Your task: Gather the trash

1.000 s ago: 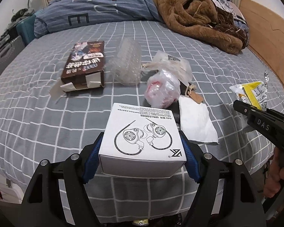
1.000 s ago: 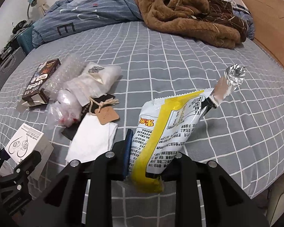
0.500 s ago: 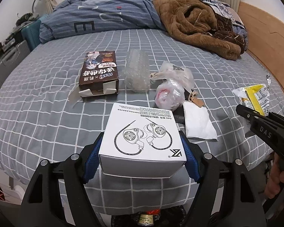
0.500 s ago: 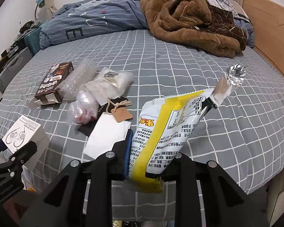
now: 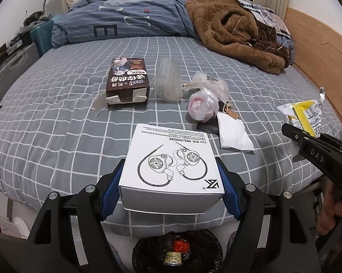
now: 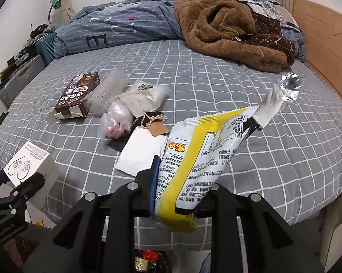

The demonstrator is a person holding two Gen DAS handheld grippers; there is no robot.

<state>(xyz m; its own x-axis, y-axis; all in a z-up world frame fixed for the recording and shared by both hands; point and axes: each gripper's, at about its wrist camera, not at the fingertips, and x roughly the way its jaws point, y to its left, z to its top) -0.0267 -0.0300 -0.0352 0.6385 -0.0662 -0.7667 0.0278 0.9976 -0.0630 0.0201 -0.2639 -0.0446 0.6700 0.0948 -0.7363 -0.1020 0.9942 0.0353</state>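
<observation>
My left gripper (image 5: pixel 171 182) pinches the box (image 5: pixel 171 163); my right gripper (image 6: pixel 177 195) pinches the wrapper (image 6: pixel 198 159), both above the bin (image 5: pixel 177 250) below, ready for dropping.

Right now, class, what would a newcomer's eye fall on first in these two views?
The white earphone box clamped in the left gripper, low and central. Next, the yellow snack wrapper pinched in the right gripper. Behind both, litter on the grey checked bed, and a black-lined bin below.
</observation>
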